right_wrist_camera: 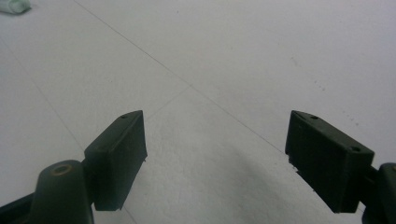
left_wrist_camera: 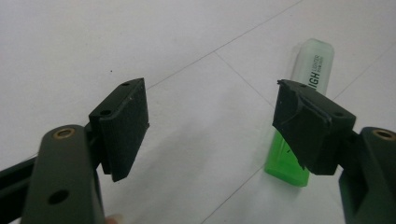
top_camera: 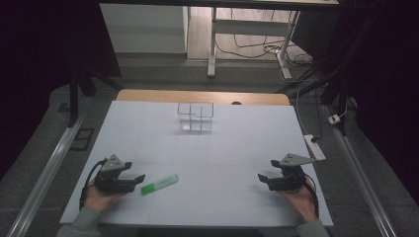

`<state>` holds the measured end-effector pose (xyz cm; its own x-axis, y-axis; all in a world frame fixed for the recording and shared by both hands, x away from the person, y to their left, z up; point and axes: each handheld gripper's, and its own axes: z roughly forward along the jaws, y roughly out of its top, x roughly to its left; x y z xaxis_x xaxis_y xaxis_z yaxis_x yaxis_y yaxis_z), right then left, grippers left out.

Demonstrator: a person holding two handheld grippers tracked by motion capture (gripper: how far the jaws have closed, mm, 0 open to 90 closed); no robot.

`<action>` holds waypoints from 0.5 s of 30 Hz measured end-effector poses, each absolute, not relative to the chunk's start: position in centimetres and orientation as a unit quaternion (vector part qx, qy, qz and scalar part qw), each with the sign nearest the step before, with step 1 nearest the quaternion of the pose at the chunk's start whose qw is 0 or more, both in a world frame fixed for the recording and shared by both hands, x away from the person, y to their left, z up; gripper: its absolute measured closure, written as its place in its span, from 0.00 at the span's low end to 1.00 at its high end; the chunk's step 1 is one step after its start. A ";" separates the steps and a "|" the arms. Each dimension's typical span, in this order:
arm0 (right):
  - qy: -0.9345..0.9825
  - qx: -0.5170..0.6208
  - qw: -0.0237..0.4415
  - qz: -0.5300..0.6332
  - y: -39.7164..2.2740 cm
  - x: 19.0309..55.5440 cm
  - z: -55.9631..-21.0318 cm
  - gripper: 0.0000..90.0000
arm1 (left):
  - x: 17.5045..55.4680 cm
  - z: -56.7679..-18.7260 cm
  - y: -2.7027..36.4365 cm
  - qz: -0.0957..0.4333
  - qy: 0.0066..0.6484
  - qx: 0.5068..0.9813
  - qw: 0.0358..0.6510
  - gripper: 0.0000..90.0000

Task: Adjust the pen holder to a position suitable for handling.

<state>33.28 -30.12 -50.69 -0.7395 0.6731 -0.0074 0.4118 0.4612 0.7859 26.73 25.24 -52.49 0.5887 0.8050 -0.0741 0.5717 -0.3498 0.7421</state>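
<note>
While both grippers, left (top_camera: 132,179) and right (top_camera: 267,180), rest open-jawed and empty, the white table (top_camera: 207,148) bears a green highlighter (top_camera: 159,184) and clear organizer (top_camera: 195,117); dim grey floor surrounds.

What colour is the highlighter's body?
Bright green highlighter with a pale translucent cap; clearest in the left gripper view.

The high view is dim, its sides and corners sinking into near black, while the white flat worktop (top_camera: 207,148) catches soft, even light. Both gripper views are brighter and slightly soft, with faint shadows beneath the black jaws and no glare.
</note>
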 end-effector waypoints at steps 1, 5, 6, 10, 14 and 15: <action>0.839 0.323 0.161 0.407 -30.1 33.3 -50.7 0.22 | 26.7 -52.4 25.3 0.152 0.425 0.807 0.381 0.29; 0.839 0.320 0.166 0.407 -30.1 33.1 -50.6 0.24 | 26.8 -52.1 25.2 0.149 0.421 0.808 0.384 0.30; 0.838 0.321 0.168 0.407 -30.1 33.1 -50.5 0.24 | 26.8 -52.1 25.2 0.149 0.421 0.808 0.384 0.30; 0.839 0.320 0.167 0.408 -30.1 33.1 -50.4 0.24 | 26.8 -51.7 25.1 0.145 0.413 0.813 0.383 0.30; 0.839 0.319 0.167 0.408 -30.1 33.0 -50.4 0.24 | 26.6 -51.0 24.9 0.155 0.402 0.821 0.375 0.30; 0.840 0.318 0.166 0.407 -30.0 33.0 -50.5 0.24 | 26.6 -50.8 24.9 0.156 0.401 0.822 0.374 0.30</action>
